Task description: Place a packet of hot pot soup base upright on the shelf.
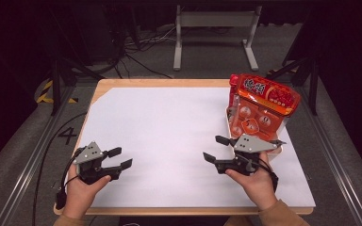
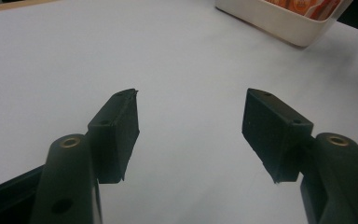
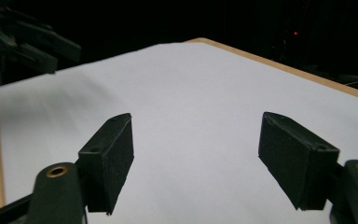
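A white bin (image 1: 229, 123) stands at the right side of the table with red and orange snack packets (image 1: 264, 101) upright in it. My right gripper (image 1: 215, 149) hovers just in front of and left of the bin, its jaws pointing left over the white sheet (image 1: 169, 127), open and empty. My left gripper (image 1: 121, 157) sits near the front left of the sheet, jaws pointing right, also open and empty. The left gripper view has my left gripper (image 2: 192, 100) over bare sheet, with the bin (image 2: 279, 21) far off. The right gripper view has my right gripper (image 3: 196, 119) over bare sheet.
The white sheet covers most of a wooden table (image 1: 122, 84). A grey metal stand (image 1: 214, 21) and cables (image 1: 136, 61) lie on the floor behind. Dark tripod legs (image 1: 56, 80) flank the table on both sides.
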